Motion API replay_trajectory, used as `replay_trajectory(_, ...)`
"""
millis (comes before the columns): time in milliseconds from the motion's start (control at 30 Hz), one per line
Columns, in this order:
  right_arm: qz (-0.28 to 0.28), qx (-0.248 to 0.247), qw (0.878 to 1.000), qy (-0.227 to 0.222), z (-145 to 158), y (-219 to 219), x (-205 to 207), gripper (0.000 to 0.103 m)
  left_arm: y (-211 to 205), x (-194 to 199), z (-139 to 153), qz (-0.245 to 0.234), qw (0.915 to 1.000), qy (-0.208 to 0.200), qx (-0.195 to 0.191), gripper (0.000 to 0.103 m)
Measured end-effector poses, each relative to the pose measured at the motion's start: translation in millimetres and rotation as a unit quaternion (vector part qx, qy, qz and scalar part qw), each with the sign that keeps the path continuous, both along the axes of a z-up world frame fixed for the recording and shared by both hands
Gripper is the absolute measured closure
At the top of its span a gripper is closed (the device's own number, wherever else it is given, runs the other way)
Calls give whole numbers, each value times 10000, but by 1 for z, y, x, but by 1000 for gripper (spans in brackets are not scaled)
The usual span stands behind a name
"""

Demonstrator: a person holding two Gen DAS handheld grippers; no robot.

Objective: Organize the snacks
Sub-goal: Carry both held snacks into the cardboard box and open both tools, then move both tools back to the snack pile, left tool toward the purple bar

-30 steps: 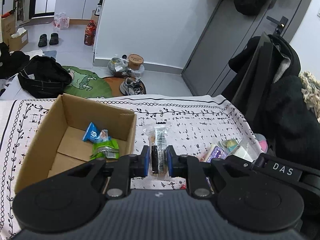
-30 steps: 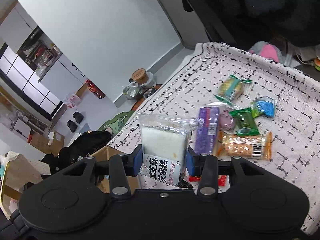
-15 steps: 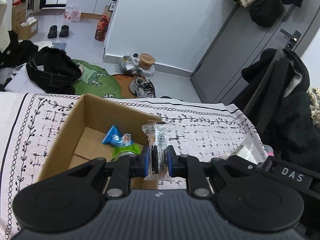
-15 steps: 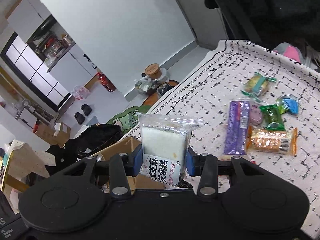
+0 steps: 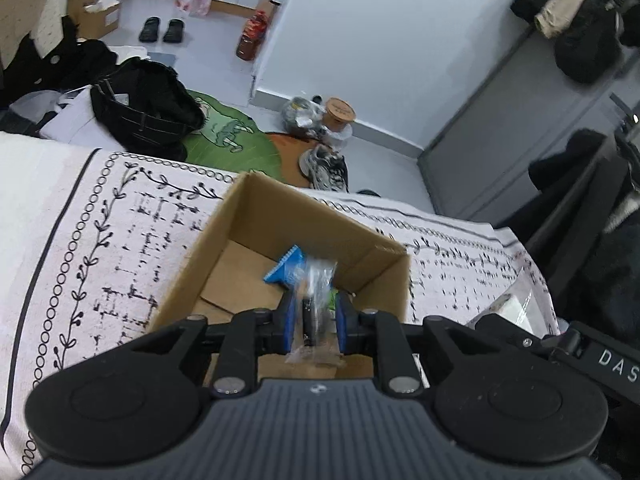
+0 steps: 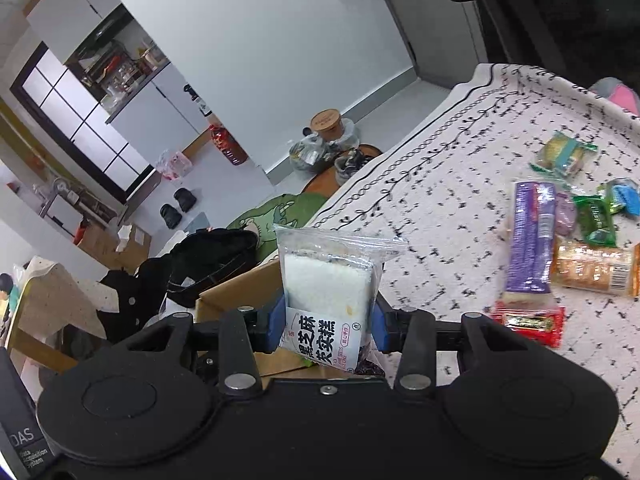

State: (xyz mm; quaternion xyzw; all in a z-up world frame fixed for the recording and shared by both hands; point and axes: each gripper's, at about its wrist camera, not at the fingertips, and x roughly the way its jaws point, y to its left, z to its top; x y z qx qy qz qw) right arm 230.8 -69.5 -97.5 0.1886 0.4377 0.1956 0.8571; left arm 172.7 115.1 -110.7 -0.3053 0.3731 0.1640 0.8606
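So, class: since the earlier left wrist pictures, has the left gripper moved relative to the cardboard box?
Yes. The left gripper, with its clear-wrapped snack, moved leftward from over the tablecloth to above the cardboard box.

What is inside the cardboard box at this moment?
Inside the cardboard box lies a blue snack packet, with something green beside it. The left claw and its clear-wrapped snack cover the rest of that corner.
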Motion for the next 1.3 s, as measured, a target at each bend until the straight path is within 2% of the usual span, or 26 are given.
replay_trajectory(133, 80, 61, 9999, 35, 2, 14, 2, 61, 8, -4, 5, 95, 9999, -49, -14, 81)
replay_trajectory(200, 144, 114, 9998, 46, 3, 20, 3, 60, 10, -6, 6, 156, 9999, -61, -22, 76)
replay_trajectory(267, 260, 209, 9994, 45, 5, 25, 5, 57, 13, -8, 8, 210, 9998, -63, 10, 70)
replay_trajectory(400, 328, 317, 9989, -75, 10, 24, 7, 43, 17, -8, 10, 268, 9996, -91, 37, 59)
replay_trajectory(433, 305, 293, 9991, -94, 11, 22, 7, 39, 17, -8, 10, 259, 9996, -94, 42, 55)
replay_trajectory(533, 205, 226, 9995, -87, 12, 11, 9, 38, 13, -5, 12, 179, 9997, -109, 96, 43)
replay_trajectory(600, 131, 189, 9997, -83, 13, 1, 9, 37, 8, -4, 13, 108, 9997, -166, 157, 27)
replay_trajectory(667, 72, 121, 9998, -120, 13, -6, 9, 33, 2, -3, 15, 49, 9995, -221, 210, 19)
replay_trajectory(733, 5, 31, 9998, -183, 15, -17, 8, 26, -2, 0, 15, -14, 9996, -206, 193, 17)
replay_trajectory(867, -34, -114, 9997, -210, 15, -33, 8, 24, -13, 5, 14, -193, 9997, -127, 93, 12)
replay_trajectory(1167, -351, -273, 9988, -227, 17, -85, 9, 16, -41, 13, 23, -437, 9987, -69, 250, 9)
replay_trajectory(1300, -476, -280, 9982, -242, 19, -109, 12, 14, -61, 19, 32, -611, 9970, -139, 453, 0)
